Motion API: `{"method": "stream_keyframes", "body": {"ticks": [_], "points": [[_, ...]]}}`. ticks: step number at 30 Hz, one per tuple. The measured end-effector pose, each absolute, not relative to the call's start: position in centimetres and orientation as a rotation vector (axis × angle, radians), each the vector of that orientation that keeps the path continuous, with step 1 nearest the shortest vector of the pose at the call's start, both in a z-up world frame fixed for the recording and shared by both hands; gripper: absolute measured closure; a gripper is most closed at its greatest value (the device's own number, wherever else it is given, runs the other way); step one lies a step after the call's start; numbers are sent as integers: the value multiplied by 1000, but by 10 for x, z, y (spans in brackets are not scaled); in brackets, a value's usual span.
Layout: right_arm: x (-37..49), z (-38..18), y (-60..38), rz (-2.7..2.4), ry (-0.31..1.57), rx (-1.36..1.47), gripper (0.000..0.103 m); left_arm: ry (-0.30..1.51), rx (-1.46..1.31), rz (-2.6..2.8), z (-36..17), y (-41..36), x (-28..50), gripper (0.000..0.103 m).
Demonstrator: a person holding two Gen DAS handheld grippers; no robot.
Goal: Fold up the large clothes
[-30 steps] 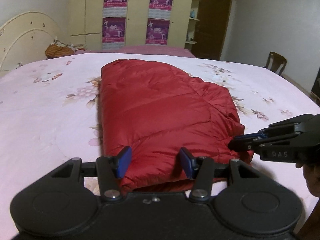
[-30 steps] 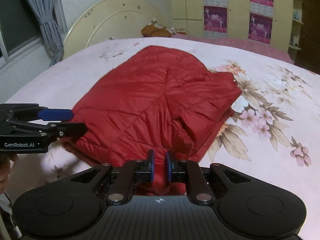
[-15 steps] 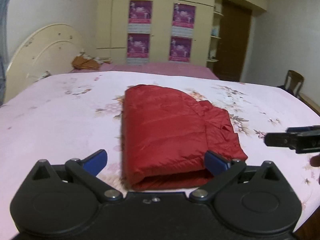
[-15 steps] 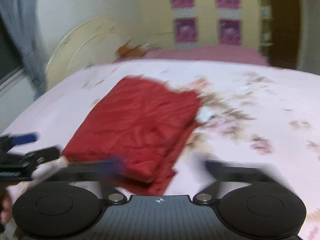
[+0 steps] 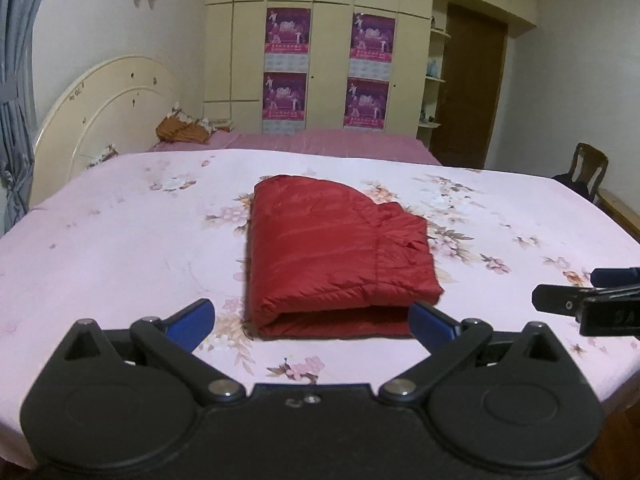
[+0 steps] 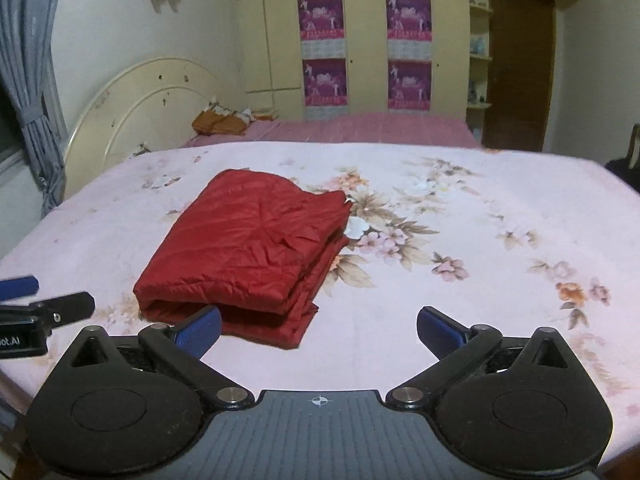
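The red jacket point(image 5: 336, 256) lies folded into a compact stack on the floral bedspread point(image 5: 120, 248), just ahead of both tools. The left gripper point(image 5: 312, 320) and right gripper point(image 6: 318, 326) hover with jaws spread wide and hold nothing. Judge the fold as essentially done: keep both tools clear of the fabric, check that the layered edges facing you sit flush, and pinch only a stray corner if one protrudes

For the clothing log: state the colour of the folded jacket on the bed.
Red, plain quilted fabric. The folded jacket shows best in the left wrist view.
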State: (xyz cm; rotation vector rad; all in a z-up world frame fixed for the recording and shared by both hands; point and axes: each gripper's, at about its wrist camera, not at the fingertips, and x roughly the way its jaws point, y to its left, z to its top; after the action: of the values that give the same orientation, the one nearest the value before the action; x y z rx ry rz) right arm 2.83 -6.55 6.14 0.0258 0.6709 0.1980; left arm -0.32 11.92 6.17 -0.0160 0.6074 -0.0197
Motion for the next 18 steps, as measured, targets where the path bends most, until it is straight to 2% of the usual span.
{"method": "stream_keyframes", "body": {"ticks": [9, 18], "points": [[-27, 71, -74, 185, 654, 23, 0, 578, -29, -27, 70, 102, -50, 0], [-42, 80, -71, 190, 632, 12, 0, 558, -30, -41, 73, 98, -62, 0]]}}
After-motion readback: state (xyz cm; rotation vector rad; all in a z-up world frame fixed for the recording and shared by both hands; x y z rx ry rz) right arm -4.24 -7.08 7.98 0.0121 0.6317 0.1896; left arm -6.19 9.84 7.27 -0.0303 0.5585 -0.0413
